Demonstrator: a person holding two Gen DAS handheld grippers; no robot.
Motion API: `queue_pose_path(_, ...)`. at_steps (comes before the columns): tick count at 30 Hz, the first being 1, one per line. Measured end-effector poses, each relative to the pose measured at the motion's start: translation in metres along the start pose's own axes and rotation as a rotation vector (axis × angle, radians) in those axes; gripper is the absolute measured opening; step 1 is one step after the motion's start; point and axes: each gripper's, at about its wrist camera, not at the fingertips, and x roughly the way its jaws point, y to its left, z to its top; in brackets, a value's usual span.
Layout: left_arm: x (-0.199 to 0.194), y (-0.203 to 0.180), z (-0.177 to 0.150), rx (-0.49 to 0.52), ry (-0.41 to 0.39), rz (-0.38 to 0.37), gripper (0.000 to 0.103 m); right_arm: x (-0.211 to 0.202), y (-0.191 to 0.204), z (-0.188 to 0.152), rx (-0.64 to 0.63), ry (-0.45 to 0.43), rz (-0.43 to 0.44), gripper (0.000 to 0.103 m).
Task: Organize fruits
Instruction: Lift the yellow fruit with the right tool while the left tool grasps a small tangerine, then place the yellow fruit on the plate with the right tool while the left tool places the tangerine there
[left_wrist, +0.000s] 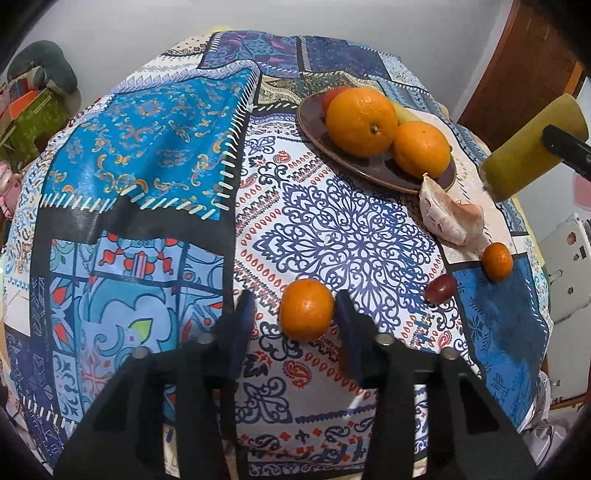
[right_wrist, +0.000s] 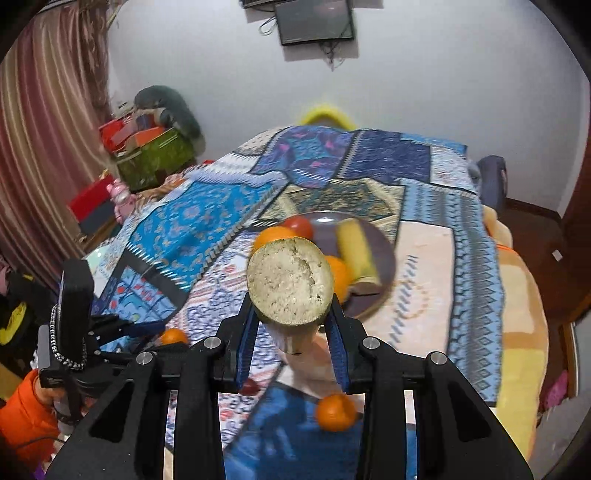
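My left gripper (left_wrist: 295, 306) is open around a small mandarin (left_wrist: 306, 309) that rests on the patterned tablecloth; its right finger is close to the fruit, the left finger apart. My right gripper (right_wrist: 291, 317) is shut on a yellow-green sugarcane piece (right_wrist: 290, 282), held in the air above the table near the plate; it also shows in the left wrist view (left_wrist: 532, 147). A dark plate (left_wrist: 314, 122) holds two oranges (left_wrist: 360, 122), a red fruit and another cane piece (right_wrist: 356, 251). A pomelo segment (left_wrist: 452, 218), a second mandarin (left_wrist: 496, 261) and a red grape (left_wrist: 439, 288) lie on the cloth.
The table is covered by a blue patchwork tablecloth (left_wrist: 147, 147). Boxes and cushions (right_wrist: 147, 147) are piled against the far wall at left. A wooden door (left_wrist: 532, 66) and a white appliance (left_wrist: 565, 266) stand to the right. A monitor (right_wrist: 314, 20) hangs on the wall.
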Motion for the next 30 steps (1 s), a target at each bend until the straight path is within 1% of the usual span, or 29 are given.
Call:
queue_pose_path(2,0.002,-0.002,0.0,0.0,0.005,-0.017,0.032,-0.003,-0.01,0.001,0.014,-0.007,-0.006,0.032)
queue_pose_path(3,0.002,-0.004,0.0,0.002,0.006,-0.019,0.03,-0.004,-0.014,0.001,0.02,-0.009,-0.008,0.032)
queue_pose_path(8,0.0,-0.007,0.009,0.012,-0.009,-0.01,0.03,0.001,-0.027,0.01,0.029,-0.013,-0.013,0.032)
queue_pose_path(14,-0.006,-0.016,0.033,0.033,-0.055,-0.025,0.03,0.014,-0.028,0.031,0.0,-0.038,-0.012,0.032)
queue_pose_path(19,-0.002,-0.033,0.058,0.067,-0.091,-0.055,0.03,0.036,-0.029,0.05,-0.021,-0.046,-0.015,0.032)
queue_pose_path(22,0.01,-0.043,0.073,0.084,-0.09,-0.074,0.03,0.057,-0.031,0.06,-0.025,-0.032,-0.011,0.032)
queue_pose_path(25,0.022,-0.051,0.084,0.104,-0.086,-0.075,0.03,0.082,-0.034,0.069,-0.019,-0.014,-0.014,0.032)
queue_pose_path(30,0.036,-0.055,0.094,0.103,-0.086,-0.082,0.03,0.109,-0.034,0.077,-0.019,-0.006,-0.008,0.032)
